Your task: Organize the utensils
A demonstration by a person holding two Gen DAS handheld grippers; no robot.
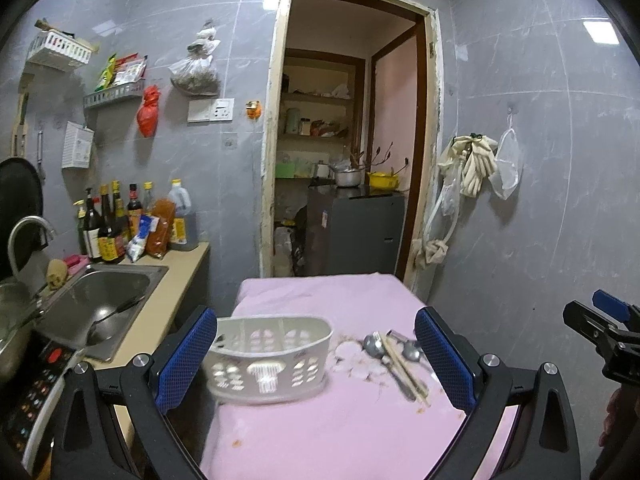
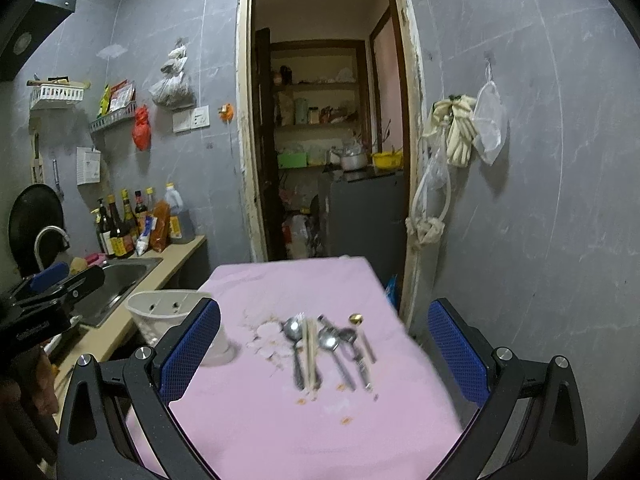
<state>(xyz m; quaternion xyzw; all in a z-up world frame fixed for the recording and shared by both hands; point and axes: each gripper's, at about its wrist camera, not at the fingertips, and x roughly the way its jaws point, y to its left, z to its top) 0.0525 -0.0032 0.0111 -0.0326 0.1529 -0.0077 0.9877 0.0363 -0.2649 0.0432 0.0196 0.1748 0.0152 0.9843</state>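
Left gripper and right gripper: jaws spread wide, empty. Spoons and chopsticks lie loose at 3 o'clock of the caddy, likely staged for sorting

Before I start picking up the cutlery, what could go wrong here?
The spoons and chopsticks lie packed side by side, so the right gripper may pinch two at once. The white holder looks light and is not held, so it could tip when loaded. The pink cloth may bunch under the fingers.
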